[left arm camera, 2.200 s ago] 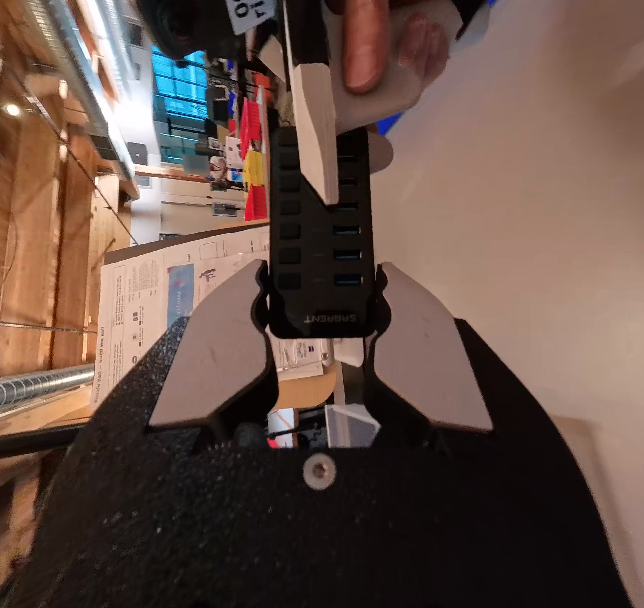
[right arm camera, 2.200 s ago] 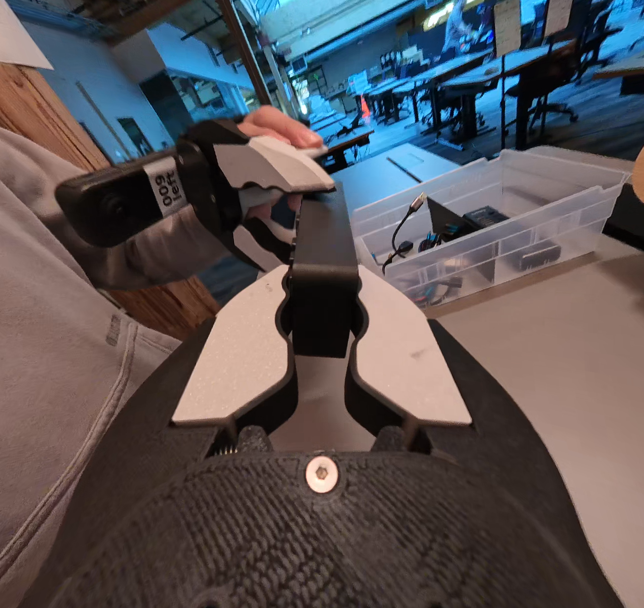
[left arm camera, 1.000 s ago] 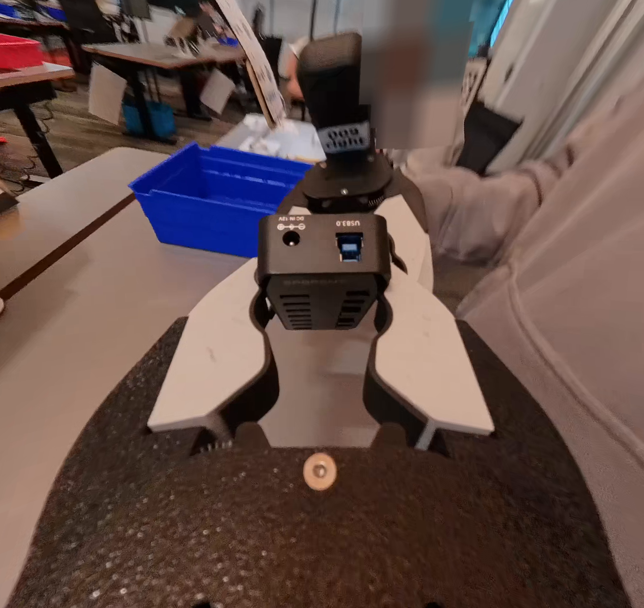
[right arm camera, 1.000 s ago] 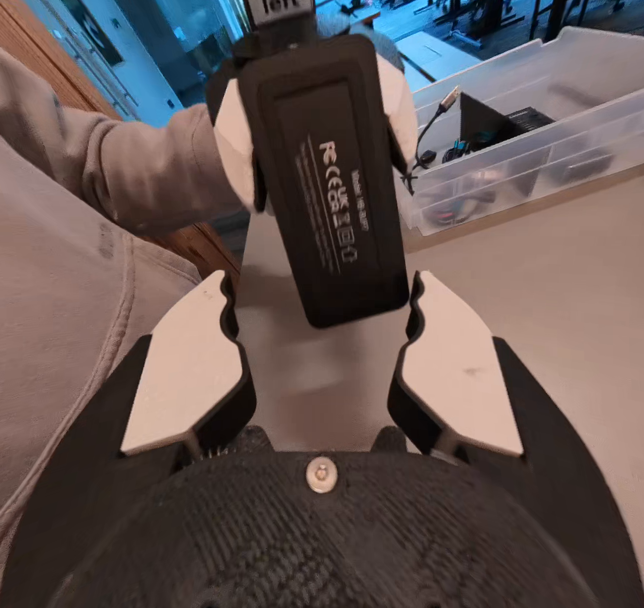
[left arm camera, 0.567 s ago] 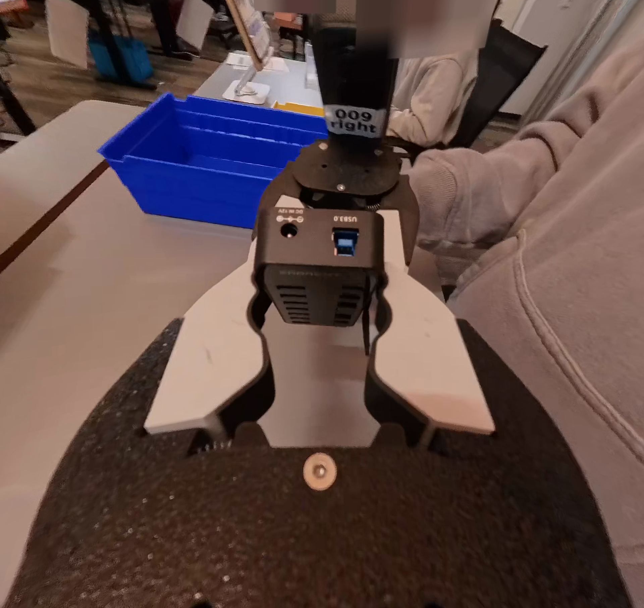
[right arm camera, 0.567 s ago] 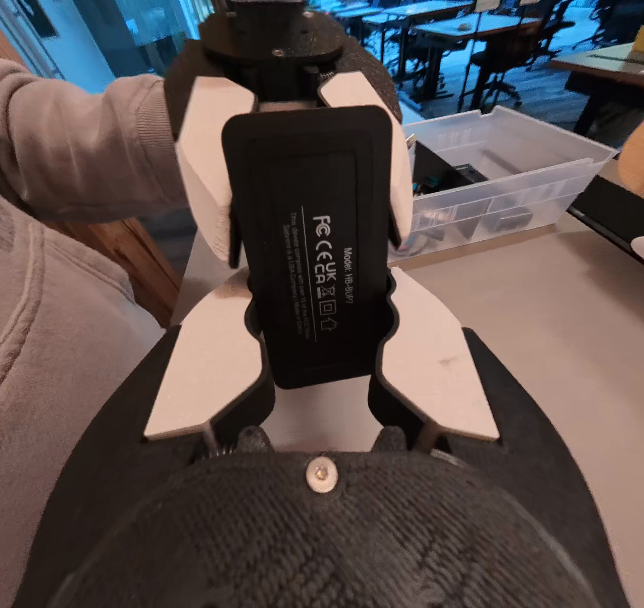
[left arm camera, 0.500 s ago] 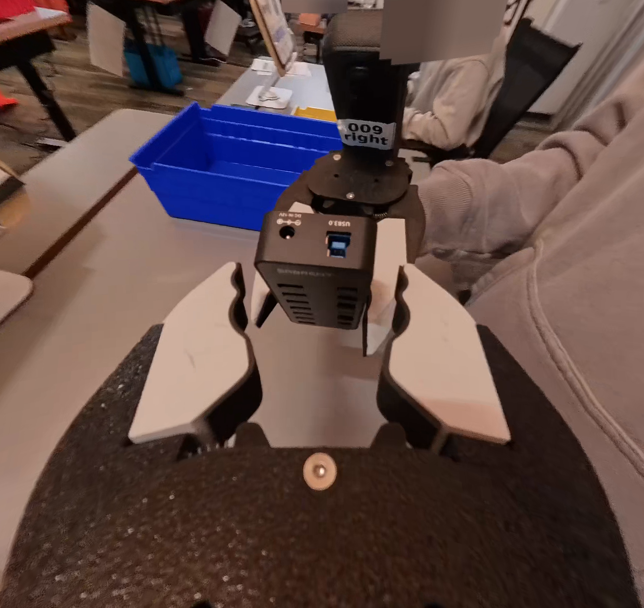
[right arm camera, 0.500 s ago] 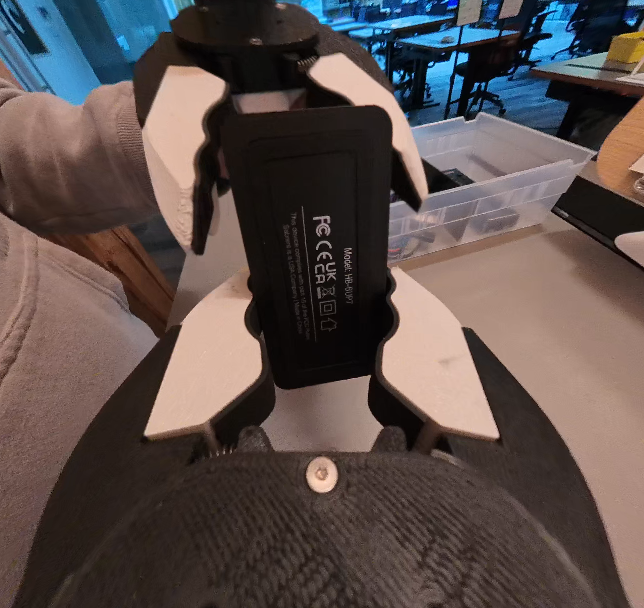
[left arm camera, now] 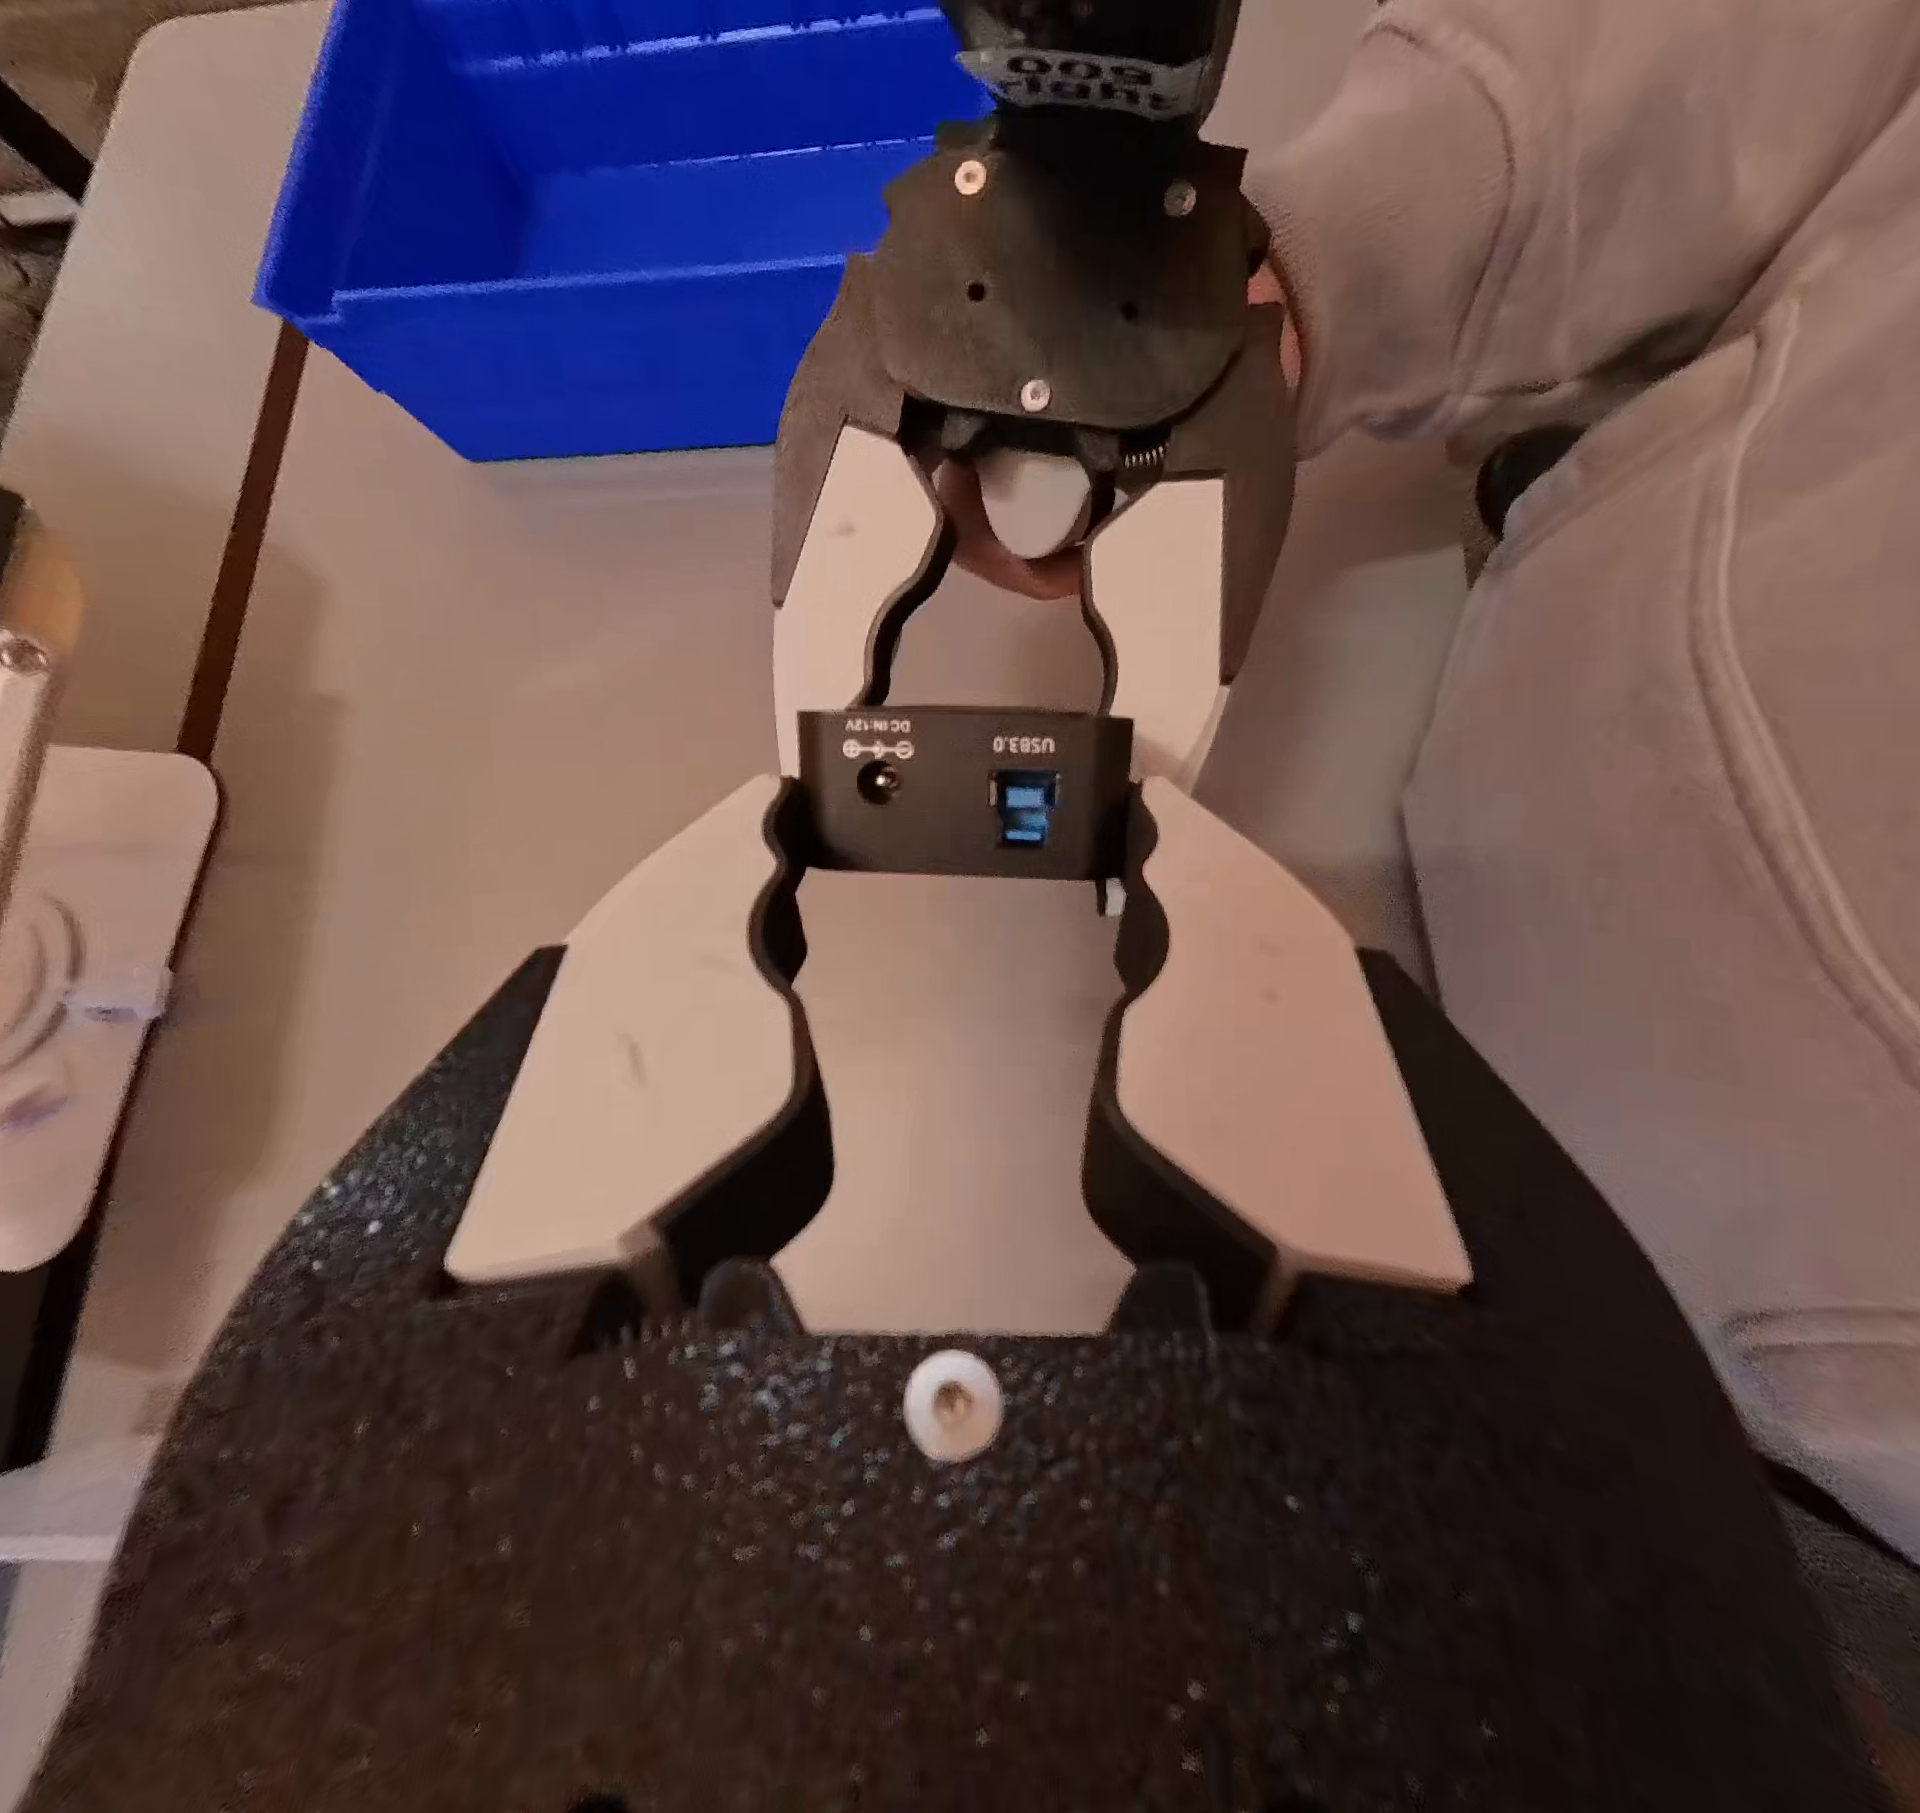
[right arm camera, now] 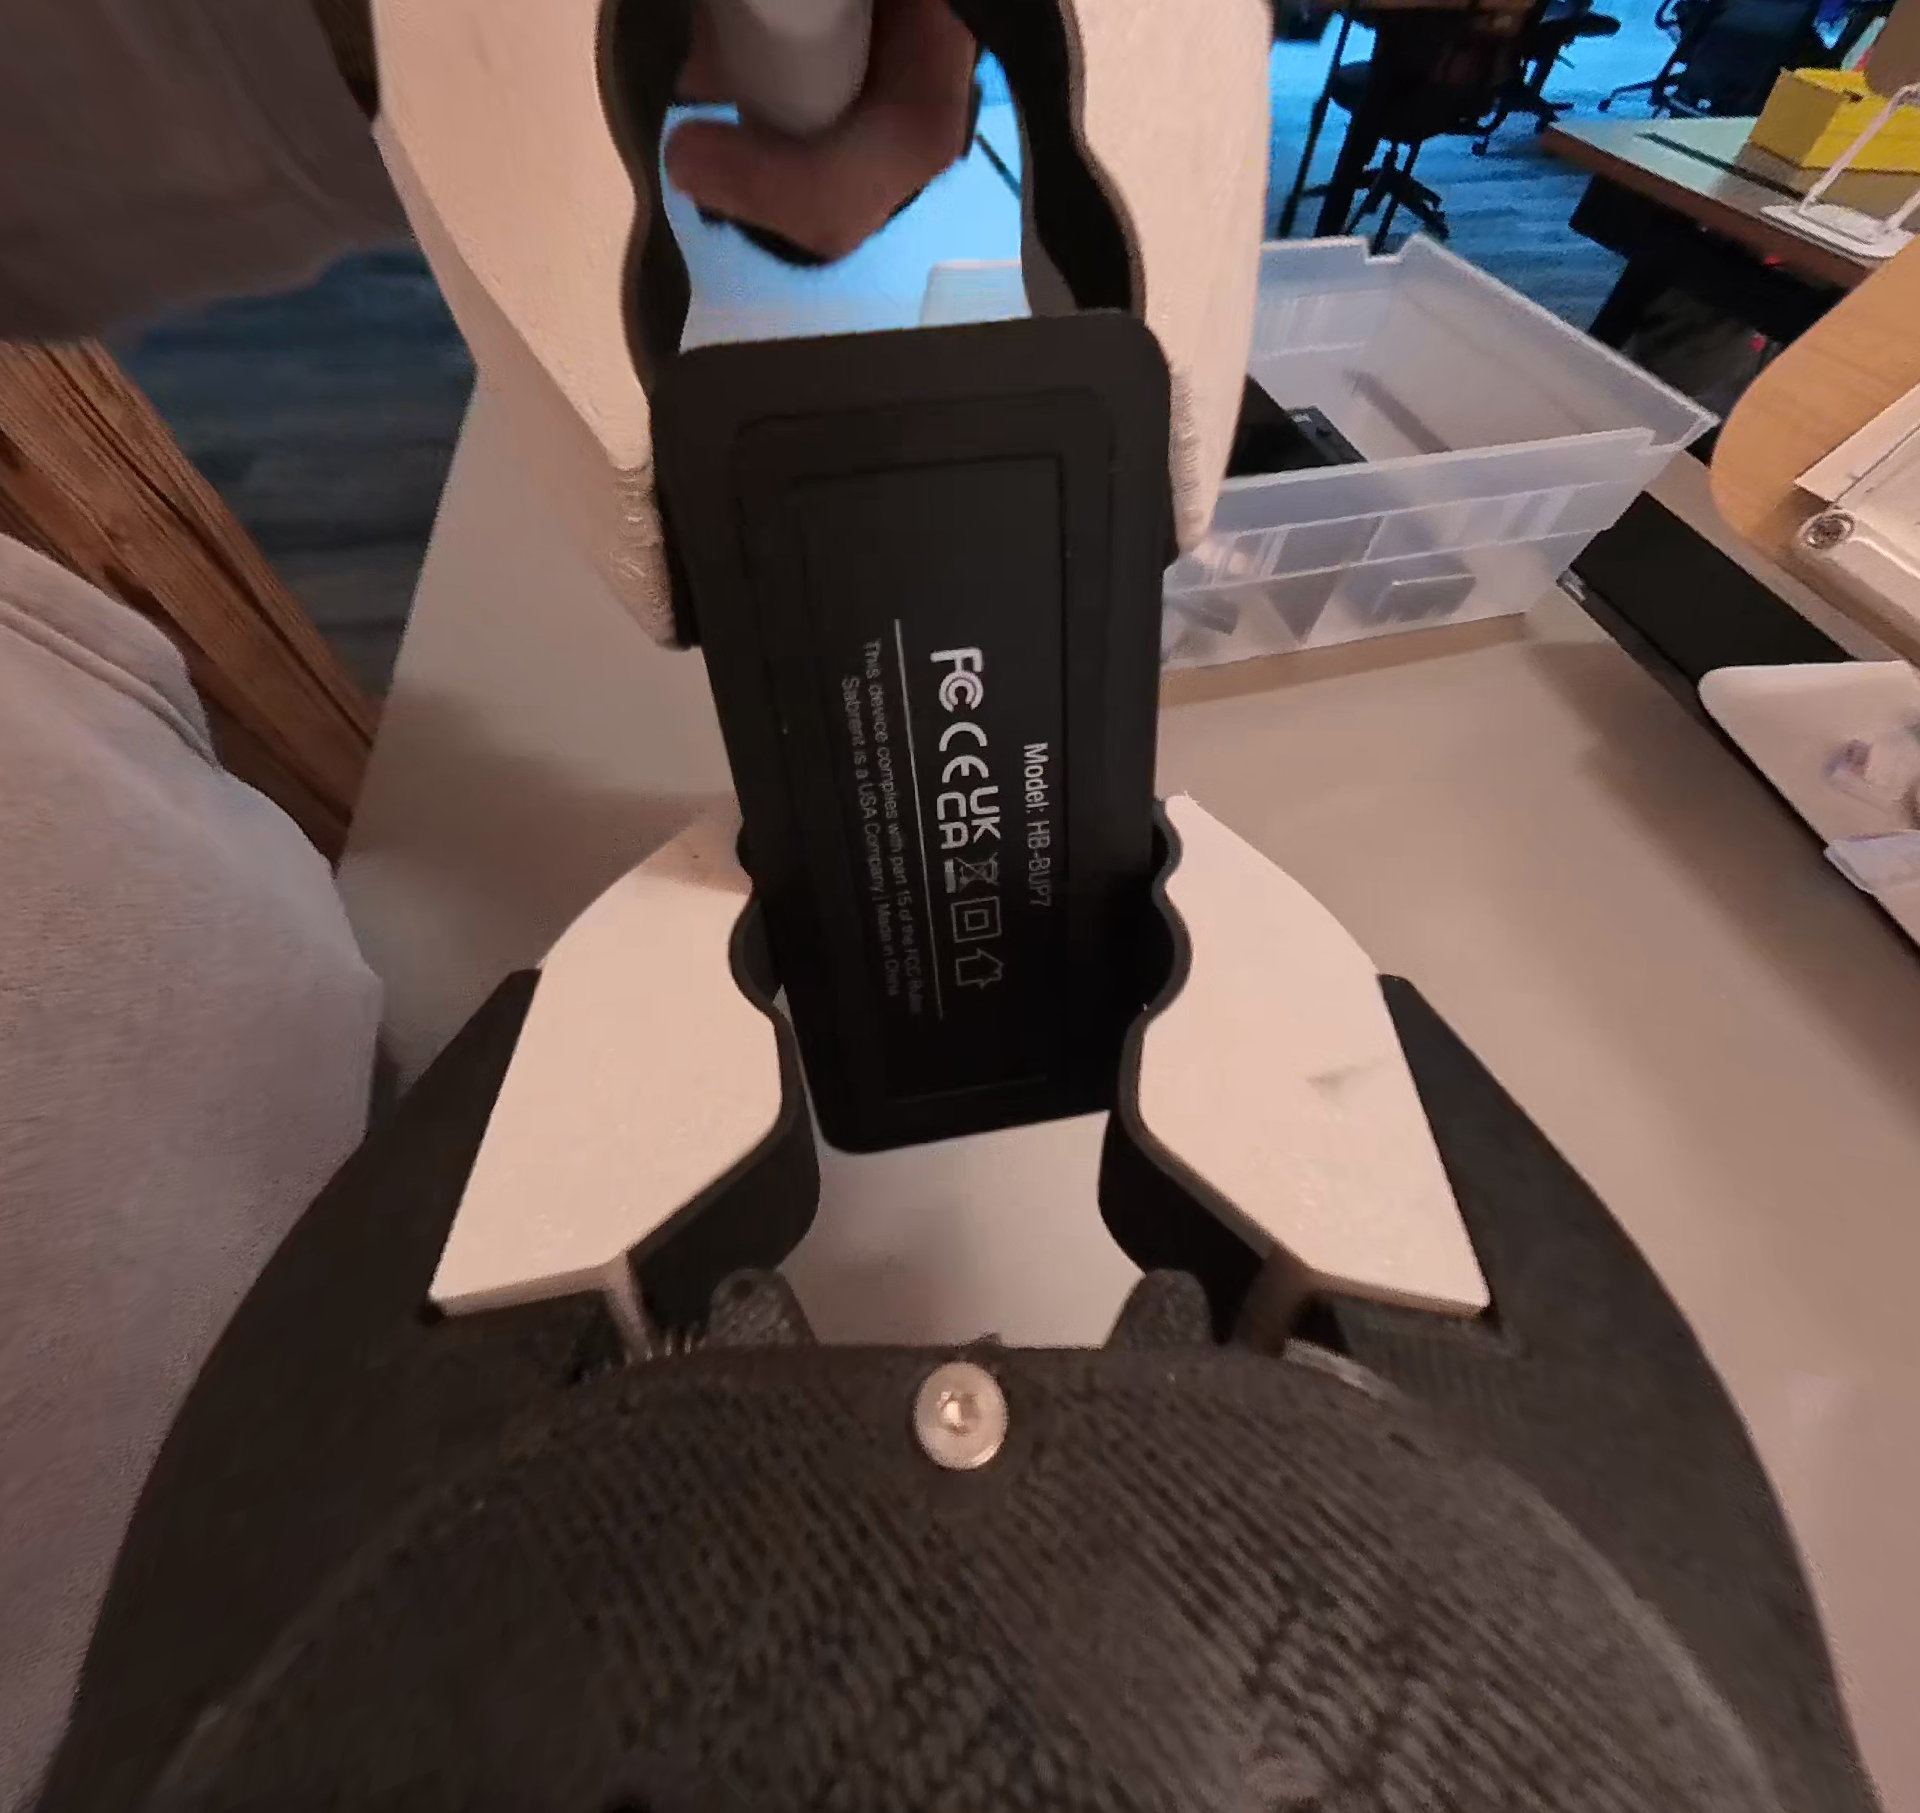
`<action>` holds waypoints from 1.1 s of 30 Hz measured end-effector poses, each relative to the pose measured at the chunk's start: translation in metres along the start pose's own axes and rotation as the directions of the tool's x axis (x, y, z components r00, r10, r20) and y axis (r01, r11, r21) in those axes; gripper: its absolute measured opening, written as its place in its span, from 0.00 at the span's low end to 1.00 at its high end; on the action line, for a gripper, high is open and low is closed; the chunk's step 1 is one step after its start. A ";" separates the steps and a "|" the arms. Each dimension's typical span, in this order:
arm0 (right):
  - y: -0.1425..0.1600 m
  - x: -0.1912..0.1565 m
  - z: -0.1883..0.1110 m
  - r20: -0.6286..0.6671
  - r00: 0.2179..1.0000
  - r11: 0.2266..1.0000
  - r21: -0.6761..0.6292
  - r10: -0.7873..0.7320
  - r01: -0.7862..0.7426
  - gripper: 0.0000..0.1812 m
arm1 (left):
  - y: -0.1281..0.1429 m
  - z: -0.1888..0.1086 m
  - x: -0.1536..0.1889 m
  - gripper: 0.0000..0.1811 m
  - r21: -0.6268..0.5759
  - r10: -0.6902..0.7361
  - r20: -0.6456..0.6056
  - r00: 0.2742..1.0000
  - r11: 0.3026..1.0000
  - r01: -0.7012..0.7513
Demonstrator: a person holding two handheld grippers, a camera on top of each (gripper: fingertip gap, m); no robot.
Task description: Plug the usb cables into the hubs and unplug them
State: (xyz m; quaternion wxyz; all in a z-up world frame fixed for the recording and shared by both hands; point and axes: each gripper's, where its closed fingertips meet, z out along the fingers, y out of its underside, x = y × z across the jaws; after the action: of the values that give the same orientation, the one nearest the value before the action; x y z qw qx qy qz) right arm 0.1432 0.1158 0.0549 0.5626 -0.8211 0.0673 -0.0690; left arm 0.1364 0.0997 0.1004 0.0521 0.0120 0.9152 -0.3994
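One black USB hub (right arm camera: 935, 724) is held in the air between both grippers, underside towards the right wrist camera. My right gripper (right arm camera: 956, 870) is shut on its near half. My left gripper (right arm camera: 914, 475) clamps the far end from the opposite side. In the left wrist view, my left gripper (left arm camera: 961, 813) is shut with its fingertips on the hub's end face (left arm camera: 961, 787), which has a round power socket and a blue port. The right gripper (left arm camera: 987, 693) faces it from beyond the hub. No cable is plugged into the ports that show.
A blue bin (left arm camera: 623, 153) stands on the beige table (left arm camera: 468, 672) behind the grippers. A clear compartment bin (right arm camera: 1455, 475) with dark parts sits at the table's far side. A person's grey sleeve (left arm camera: 1558, 205) is at the right. Pale objects (left arm camera: 62, 932) lie at the left edge.
The right gripper closed on the hub. The left gripper then opened, drew back to the hub's end and closed on it at the fingertips. The left view now tilts down at the table.
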 end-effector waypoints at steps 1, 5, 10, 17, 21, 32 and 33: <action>0.004 -0.001 0.001 0.003 1.000 1.000 -0.028 -0.007 0.007 0.37 | -0.001 0.002 0.001 0.32 -0.005 0.007 -0.006 1.000 1.000 -0.007; 0.003 -0.007 0.000 0.040 0.999 1.000 -0.022 0.009 -0.008 0.39 | -0.008 0.005 0.004 0.32 -0.011 0.031 -0.004 1.000 0.999 -0.031; -0.020 -0.005 -0.002 0.060 0.997 0.994 0.092 0.058 -0.063 0.47 | -0.018 0.007 0.003 0.32 0.032 0.026 -0.023 0.999 0.999 -0.025; -0.016 -0.009 0.005 0.061 0.997 0.997 0.058 0.048 -0.051 0.43 | -0.014 0.013 0.005 0.32 -0.023 0.076 -0.048 0.996 0.997 -0.077; -0.020 -0.007 0.005 0.047 0.997 0.994 0.089 0.065 -0.069 0.42 | -0.013 0.014 0.005 0.32 -0.033 0.064 -0.052 0.997 0.997 -0.066; -0.016 -0.014 0.004 0.091 0.992 0.992 0.088 0.084 -0.092 0.41 | -0.015 0.016 0.008 0.32 0.015 -0.010 -0.034 0.999 1.000 0.010; -0.015 -0.012 0.003 0.086 0.992 0.990 0.100 0.094 -0.102 0.41 | -0.018 0.015 0.007 0.31 0.038 -0.028 -0.013 1.000 0.999 0.028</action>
State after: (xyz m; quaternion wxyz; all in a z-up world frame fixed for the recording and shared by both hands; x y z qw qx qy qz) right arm 0.1320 0.1260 0.0676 0.6096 -0.7885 0.0809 -0.0114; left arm 0.1299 0.0762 0.1023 0.0406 0.0026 0.9078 -0.4175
